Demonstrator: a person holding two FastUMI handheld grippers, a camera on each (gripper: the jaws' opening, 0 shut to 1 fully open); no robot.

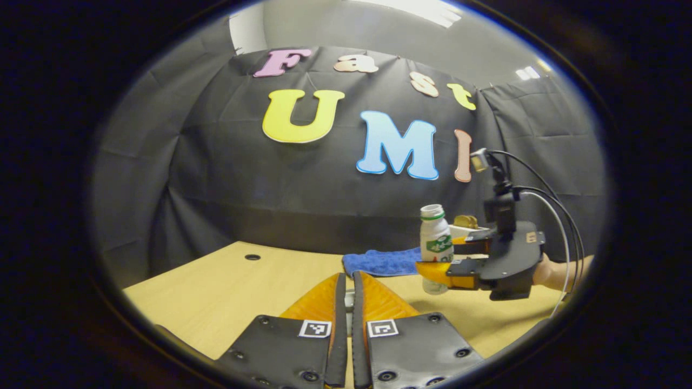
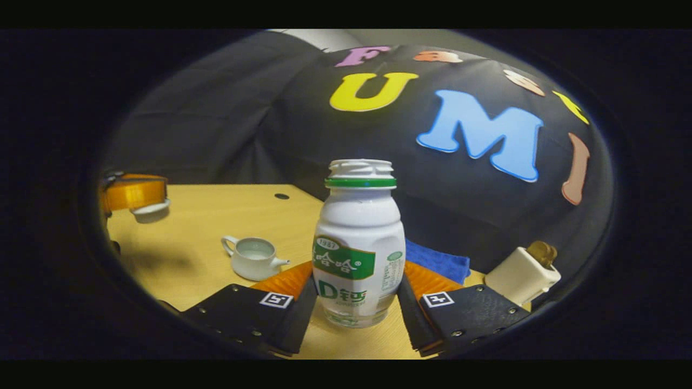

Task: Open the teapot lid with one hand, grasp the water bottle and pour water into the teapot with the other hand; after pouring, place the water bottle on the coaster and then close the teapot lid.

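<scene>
Fingers [image 2: 403, 302] around seemingly empty water bottle [image 2: 358, 243]

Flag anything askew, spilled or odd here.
Nothing stands out. The bottle stands upright between the right gripper fingers, the open teapot sits upright on the table, and no spill shows.

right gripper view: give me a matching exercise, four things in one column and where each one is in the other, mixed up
Things:
1. water bottle
2. teapot lid
3. teapot
4. blue cloth

Places:
a. standing open on the table
b. between the fingers of the right claw
c. lying on the table beyond the bottle
d. held above the table at the far left by the left claw

Pairs: 1-b, 2-d, 3-a, 4-c
</scene>
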